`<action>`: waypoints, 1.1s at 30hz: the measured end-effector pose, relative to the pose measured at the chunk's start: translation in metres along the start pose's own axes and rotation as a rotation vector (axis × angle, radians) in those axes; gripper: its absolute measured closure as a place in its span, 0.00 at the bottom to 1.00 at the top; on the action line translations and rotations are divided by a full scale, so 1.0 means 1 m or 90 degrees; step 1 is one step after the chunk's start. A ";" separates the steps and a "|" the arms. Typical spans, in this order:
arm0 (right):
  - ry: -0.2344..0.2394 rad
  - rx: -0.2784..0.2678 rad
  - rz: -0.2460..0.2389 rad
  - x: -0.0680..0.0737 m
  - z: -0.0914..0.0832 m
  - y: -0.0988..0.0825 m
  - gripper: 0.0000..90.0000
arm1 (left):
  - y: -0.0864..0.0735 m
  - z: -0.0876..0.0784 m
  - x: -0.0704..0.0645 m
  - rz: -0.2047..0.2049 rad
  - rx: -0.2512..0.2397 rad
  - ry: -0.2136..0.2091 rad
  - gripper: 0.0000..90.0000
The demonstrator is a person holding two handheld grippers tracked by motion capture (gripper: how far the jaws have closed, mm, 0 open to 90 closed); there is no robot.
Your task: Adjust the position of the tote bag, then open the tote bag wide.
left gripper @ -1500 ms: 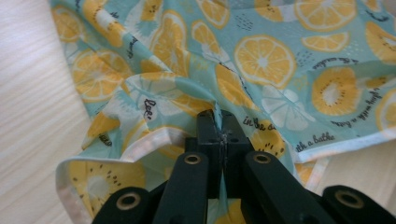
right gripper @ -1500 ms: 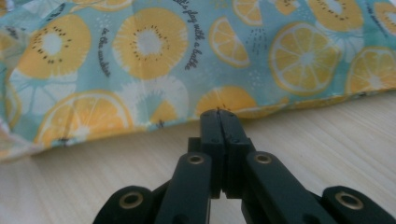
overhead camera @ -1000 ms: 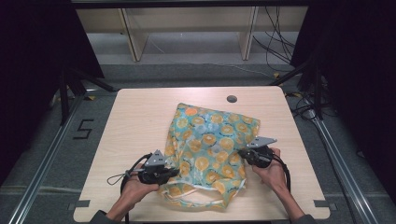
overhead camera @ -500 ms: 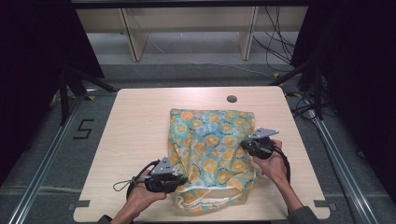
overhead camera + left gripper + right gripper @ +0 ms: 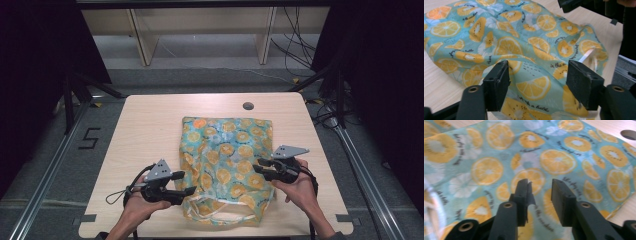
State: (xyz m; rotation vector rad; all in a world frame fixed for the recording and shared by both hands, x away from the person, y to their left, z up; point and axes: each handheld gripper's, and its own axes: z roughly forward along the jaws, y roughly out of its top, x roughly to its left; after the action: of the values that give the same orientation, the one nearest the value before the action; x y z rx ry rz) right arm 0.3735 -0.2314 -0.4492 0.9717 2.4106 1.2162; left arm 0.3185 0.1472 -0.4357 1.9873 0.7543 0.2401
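A teal cloth bag (image 5: 225,160) printed with orange slices lies flat on the wooden table (image 5: 145,130), its white handles (image 5: 220,214) at the near end. My left gripper (image 5: 186,182) sits at the bag's near left edge. Its jaws have just been opening and now stand wide, a loose ridge of the bag (image 5: 534,57) lying between them unpinched by my left gripper (image 5: 537,72). My right gripper (image 5: 259,165) hovers at the bag's right edge. Its jaws have also just been opening, and the bag (image 5: 559,162) lies beneath my right gripper (image 5: 540,186), not gripped.
A round cable hole (image 5: 248,105) sits in the table beyond the bag. Bare wood lies left of the bag and along the far edge. Dark frame rails flank the table, with a wooden shelf (image 5: 200,30) and cables behind it.
Both grippers have let go of the bag and lifted a little. The bag, bunched up and held at its sides before, has settled flat and squarer on the table.
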 end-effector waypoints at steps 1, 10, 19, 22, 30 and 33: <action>0.000 0.000 0.000 0.000 0.000 0.000 0.71 | 0.000 0.000 0.000 0.000 0.000 0.000 0.35; 0.023 0.015 0.017 0.021 -0.013 -0.012 0.60 | -0.006 0.017 -0.028 0.041 0.060 0.001 0.30; 0.038 0.019 0.020 0.026 -0.020 -0.017 0.58 | -0.020 0.043 -0.029 0.135 0.152 0.028 0.58; 0.036 0.016 0.021 0.027 -0.019 -0.019 0.58 | -0.021 0.044 -0.023 0.149 0.145 0.039 0.83; 0.049 0.021 0.014 0.024 -0.020 -0.019 0.58 | 0.001 0.026 -0.015 0.140 0.095 0.041 0.97; 0.051 0.011 0.015 0.024 -0.022 -0.017 0.57 | 0.019 0.020 -0.010 0.129 0.053 0.034 0.97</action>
State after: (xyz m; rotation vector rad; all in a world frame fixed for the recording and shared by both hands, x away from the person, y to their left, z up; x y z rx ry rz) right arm 0.3372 -0.2354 -0.4480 0.9758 2.4819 1.2671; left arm 0.3275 0.1195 -0.4285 2.1464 0.6046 0.3884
